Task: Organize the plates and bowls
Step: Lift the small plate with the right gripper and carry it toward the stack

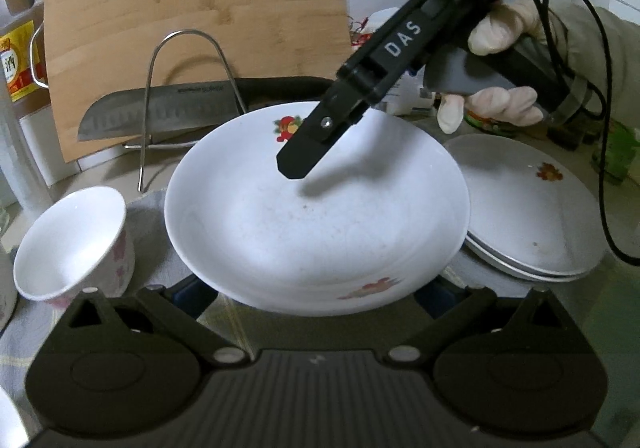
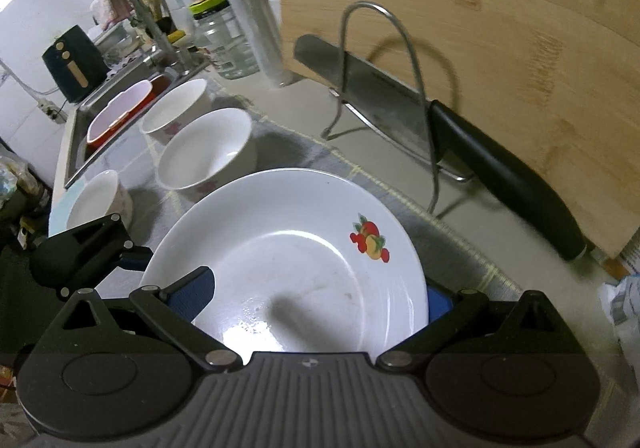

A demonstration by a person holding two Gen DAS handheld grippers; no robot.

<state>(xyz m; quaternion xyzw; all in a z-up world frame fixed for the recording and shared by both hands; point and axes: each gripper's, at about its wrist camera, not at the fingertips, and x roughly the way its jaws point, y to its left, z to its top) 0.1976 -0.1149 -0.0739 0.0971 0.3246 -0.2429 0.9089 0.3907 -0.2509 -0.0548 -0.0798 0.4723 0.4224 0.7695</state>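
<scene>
Plate [image 1: 316, 216], white and deep with a small fruit print on its rim, sits tilted above a grey checked cloth [image 1: 148, 216], its near rim hiding the space between the left gripper [image 1: 316, 302]'s blue-padded fingers [image 1: 192, 294]; these stand spread wide under that rim, and whether they press on the plate cannot be told; from the right wrist view the same plate [image 2: 288, 268] fills the gap of the right gripper [image 2: 320, 298], whose blue pads [image 2: 196, 292] lie apart at either side of the dish, one over its edge and one behind it (contact is not clear there either); in the left wrist view the right gripper [image 1: 294, 164] slants down over the plate's middle, held by a gloved hand [image 1: 500, 68], with a black cable looping beside it; just to the right of the plate lies a stack of flat plates [image 1: 532, 216] bearing a similar print; to the plate's left stands a small white bowl [image 1: 72, 244] with pink flowers, and the right wrist view shows further bowls [image 2: 208, 152] beyond it, toward a sink [image 2: 80, 120]; behind the plate a wire rack [image 1: 188, 88] holds a black-handled knife [image 1: 160, 108], and a bamboo cutting board [image 1: 192, 8] leans upright behind that; an oil bottle [image 1: 16, 48] stands at the board's left.
</scene>
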